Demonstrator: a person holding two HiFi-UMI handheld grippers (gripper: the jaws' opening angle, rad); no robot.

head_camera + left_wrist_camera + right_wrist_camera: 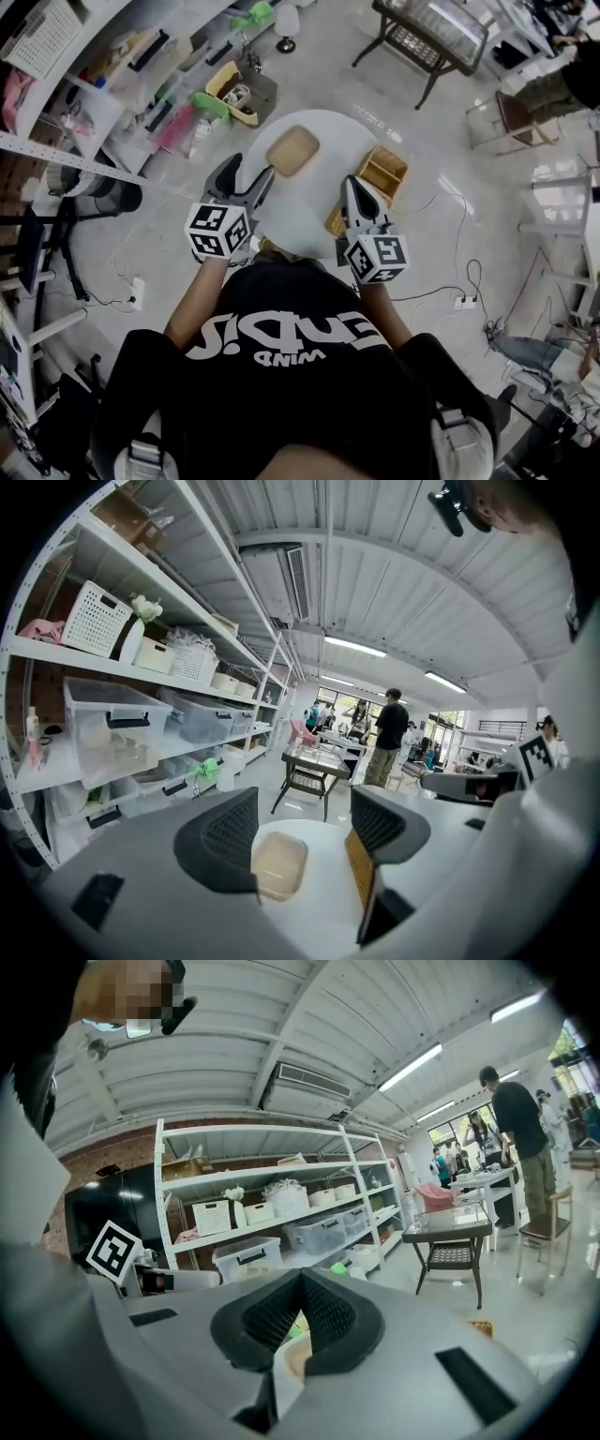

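Left gripper (pixel 249 176): jaws stand wide apart with nothing between the pads, and it hangs in the air above the near edge of the round white table (pixel 323 127). Its own view looks through the gap at a shallow beige tray (pixel 279 864), which lies flat on the tabletop ahead of and below the jaws, clear of both. Right gripper (pixel 352 190): jaws are pressed together with the ribbed pads meeting, and no object is held. It also hangs above the table's near edge, beside the left gripper and apart from it. A wooden compartment box (pixel 382 174) sits on the table's rim just ahead of the right gripper's tip; contact cannot be confirmed. The tray lies ahead and to the left of that tip, and the box lies to the right of the tray with bare tabletop between them. White shelving (pixel 141 672) carrying bins and baskets stands well off to the left of both grippers. A glass-topped side table (pixel 455 1227) stands on the floor far ahead, with a standing person (pixel 518 1124) beside it.
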